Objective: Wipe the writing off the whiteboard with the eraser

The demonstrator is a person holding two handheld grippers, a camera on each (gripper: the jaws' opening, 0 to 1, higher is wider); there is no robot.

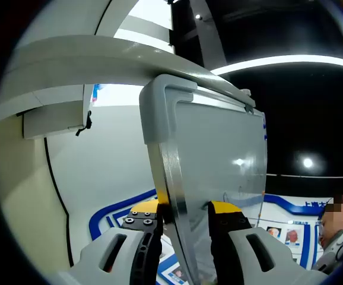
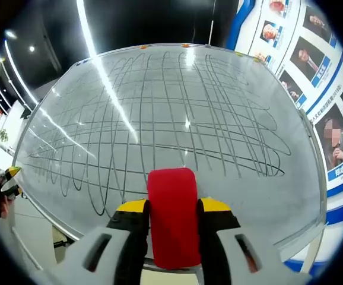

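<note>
Pinched between the right gripper's [image 2: 172, 215] jaws, a red eraser [image 2: 172, 217] is held before the scribbled whiteboard [image 2: 159, 119]. Its edge [image 1: 174, 196] is clamped by the left gripper [image 1: 185, 215].

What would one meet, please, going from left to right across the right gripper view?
Left tongs at the board's edge → scribbled whiteboard with the red eraser held before it → wall of portrait photos.
</note>
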